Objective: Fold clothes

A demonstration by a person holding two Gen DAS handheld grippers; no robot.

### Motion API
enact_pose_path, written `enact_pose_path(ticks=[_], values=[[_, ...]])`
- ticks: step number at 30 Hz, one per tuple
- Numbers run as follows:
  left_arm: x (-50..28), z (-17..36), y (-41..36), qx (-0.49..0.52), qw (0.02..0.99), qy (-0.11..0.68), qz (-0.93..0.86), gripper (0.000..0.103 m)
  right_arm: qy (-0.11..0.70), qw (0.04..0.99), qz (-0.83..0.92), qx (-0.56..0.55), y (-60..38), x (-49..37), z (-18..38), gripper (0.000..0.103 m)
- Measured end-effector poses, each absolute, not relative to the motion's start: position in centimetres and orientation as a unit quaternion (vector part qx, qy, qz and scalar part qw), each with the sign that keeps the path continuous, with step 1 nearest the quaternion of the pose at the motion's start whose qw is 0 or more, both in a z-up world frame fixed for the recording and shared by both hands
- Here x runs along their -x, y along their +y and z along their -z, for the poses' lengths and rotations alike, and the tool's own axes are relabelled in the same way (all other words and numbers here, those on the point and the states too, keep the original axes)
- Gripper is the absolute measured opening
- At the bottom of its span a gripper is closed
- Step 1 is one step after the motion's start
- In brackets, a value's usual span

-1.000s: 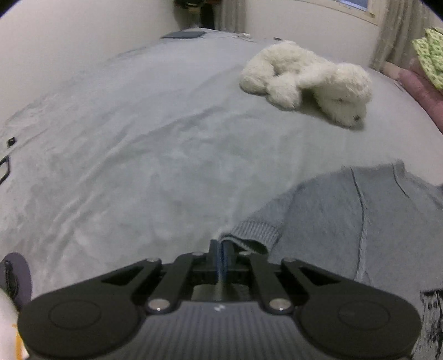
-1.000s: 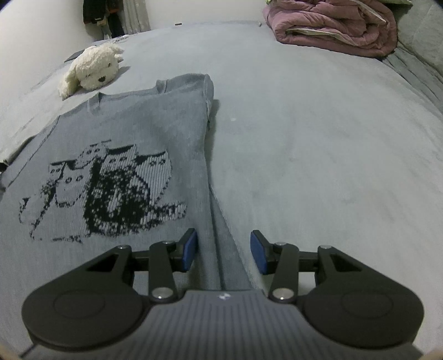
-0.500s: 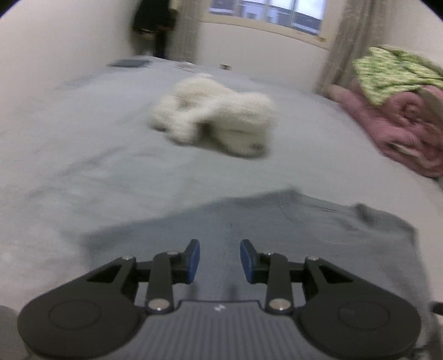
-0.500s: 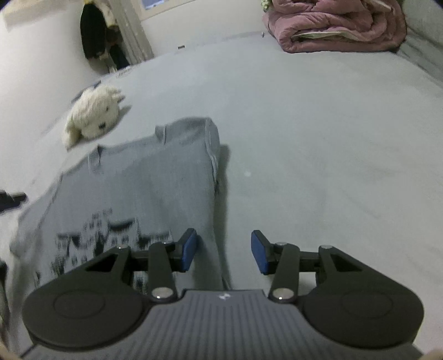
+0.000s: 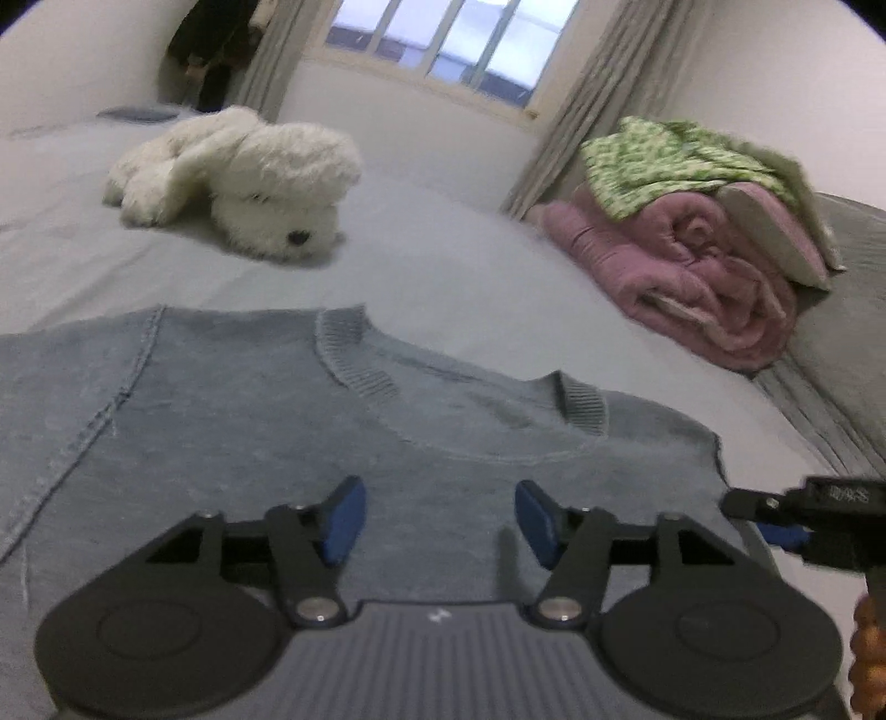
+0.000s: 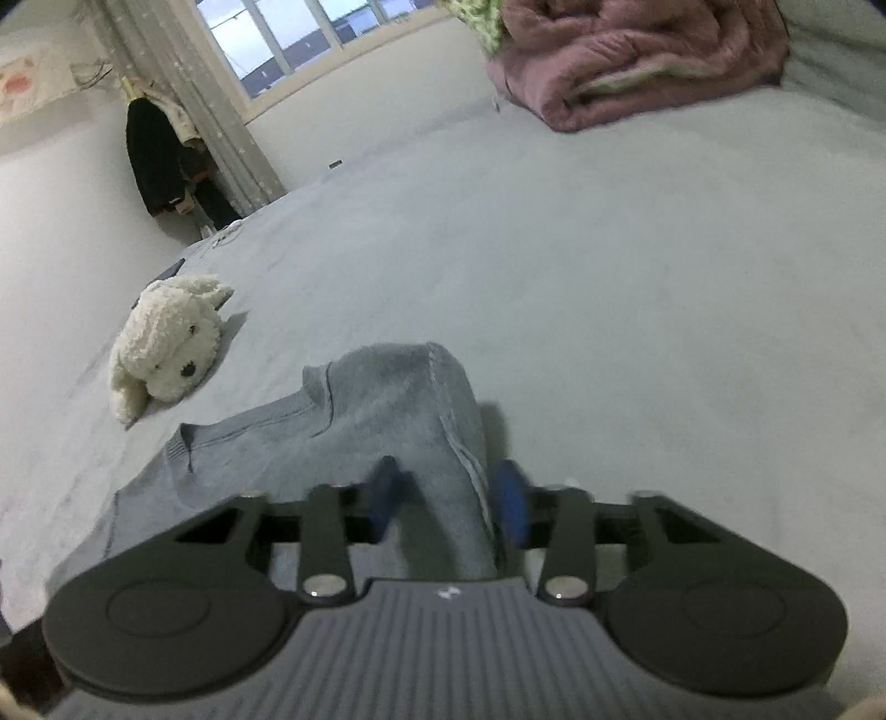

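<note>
- Left gripper [image 5: 437, 520]: matte black linkage arms, blue pads [image 5: 343, 518] on the fingertips, silver screws at the pivots, two round black discs, a ribbed grey housing bearing a small white mark.
- Right gripper [image 6: 446, 498]: the same build.
- Brown wooden beads [image 5: 866, 653] at the wrist.

A home bedroom: a wide bed under a soft grey cover [image 5: 454, 277] fills both views, with a fluffy white plush dog [image 5: 243, 177] lying at upper left, a rolled pink quilt [image 5: 692, 277] at right, a curtained window [image 5: 443, 39] behind, and dark clothes hanging [image 6: 160, 160] by the wall.
</note>
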State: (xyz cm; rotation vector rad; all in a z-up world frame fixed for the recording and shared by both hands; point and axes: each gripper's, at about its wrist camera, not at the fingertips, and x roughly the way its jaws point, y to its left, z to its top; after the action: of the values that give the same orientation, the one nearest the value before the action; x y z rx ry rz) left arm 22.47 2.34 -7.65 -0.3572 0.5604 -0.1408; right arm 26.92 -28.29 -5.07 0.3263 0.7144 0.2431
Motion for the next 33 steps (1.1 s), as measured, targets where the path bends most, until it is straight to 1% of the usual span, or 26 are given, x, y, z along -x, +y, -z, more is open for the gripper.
enact_pose_path(ticks=[1, 8, 12, 15, 17, 21, 22, 23, 25, 29, 33], values=[[-22.4, 7.6, 2.5, 0.177, 0.942, 0.274, 0.075, 0.067, 0.343, 0.92, -0.12, -0.148, -27.9, -26.9, 5.0, 0.012], [-23.4, 7.7, 4.5, 0.242, 0.923, 0.281, 0.1, 0.066, 0.308, 0.939, -0.146, -0.035, -22.8, -25.4, 2.4, 0.011], [-23.5, 8.0, 5.5, 0.269, 0.918, 0.276, 0.093, 0.06, 0.308, 0.931, -0.194, 0.022, -18.3, -24.0, 1.7, 0.011], [-23.5, 8.2, 6.0, 0.284, 0.914, 0.275, 0.089, 0.056, 0.333, 0.913, -0.228, 0.059, -15.6, -23.2, 2.8, 0.011], [-23.5, 8.2, 6.1, 0.288, 0.913, 0.275, 0.089, 0.055, 0.361, 0.895, -0.254, 0.07, -14.5, -23.0, 3.8, 0.017], [-23.5, 8.3, 6.1, 0.284, 0.914, 0.275, 0.086, 0.054, 0.383, 0.876, -0.285, 0.067, -14.4, -22.4, 4.1, 0.018], [-23.5, 8.3, 6.1, 0.283, 0.915, 0.275, 0.086, 0.054, 0.38, 0.876, -0.29, 0.06, -14.6, -22.1, 3.8, 0.025], [-23.6, 8.2, 6.1, 0.282, 0.915, 0.275, 0.086, 0.053, 0.377, 0.877, -0.293, 0.05, -15.1, -22.0, 3.4, 0.035], [-23.6, 8.3, 6.1, 0.282, 0.915, 0.275, 0.085, 0.053, 0.364, 0.883, -0.294, 0.036, -16.3, -21.8, 2.4, 0.044], [-23.6, 8.3, 6.1, 0.281, 0.916, 0.275, 0.084, 0.053, 0.333, 0.907, -0.253, 0.058, -18.0, -22.5, 1.5, 0.044], [-23.6, 8.4, 6.2, 0.281, 0.916, 0.274, 0.084, 0.053, 0.33, 0.918, -0.208, 0.073, -19.3, -24.8, 2.5, 0.044]])
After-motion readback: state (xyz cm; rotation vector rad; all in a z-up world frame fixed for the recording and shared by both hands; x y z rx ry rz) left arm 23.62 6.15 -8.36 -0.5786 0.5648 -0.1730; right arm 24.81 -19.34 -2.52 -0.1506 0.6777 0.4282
